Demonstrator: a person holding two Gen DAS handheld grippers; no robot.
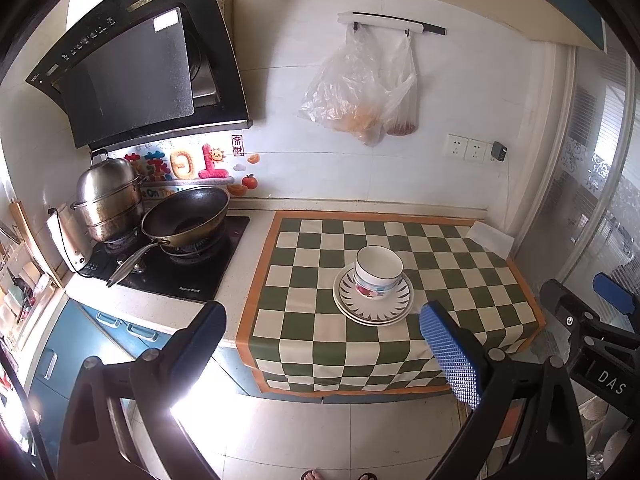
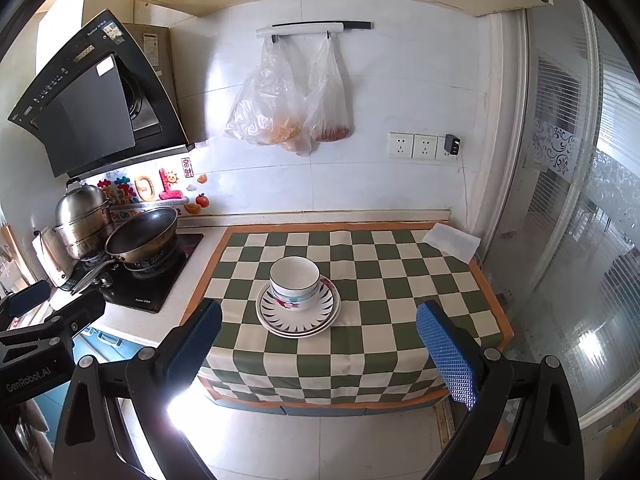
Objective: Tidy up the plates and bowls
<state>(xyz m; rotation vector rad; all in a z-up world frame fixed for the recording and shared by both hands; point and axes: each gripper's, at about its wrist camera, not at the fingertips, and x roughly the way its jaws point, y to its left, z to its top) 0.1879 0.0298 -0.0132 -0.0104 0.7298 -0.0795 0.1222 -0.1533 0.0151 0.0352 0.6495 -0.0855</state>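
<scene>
A white bowl (image 1: 378,272) (image 2: 295,283) with a floral band sits nested in another bowl on a small stack of plates (image 1: 374,310) (image 2: 298,322) with dark ray patterns, all on the green-and-cream checkered cloth (image 1: 304,280) (image 2: 380,280). My left gripper (image 1: 324,344) is open, held back off the counter's front edge with nothing between its blue-padded fingers. My right gripper (image 2: 320,344) is open too, equally far back and empty. The right gripper's body (image 1: 592,320) shows at the right edge of the left wrist view, and the left gripper's body (image 2: 44,336) at the left of the right wrist view.
A gas hob (image 1: 176,256) left of the cloth carries a dark wok (image 1: 186,216) and a steel steamer pot (image 1: 108,200). A range hood (image 1: 136,72) hangs above. Plastic bags (image 1: 360,92) hang on the wall. A white paper (image 2: 452,242) lies at the cloth's back right corner. Glass door (image 2: 580,240) to the right.
</scene>
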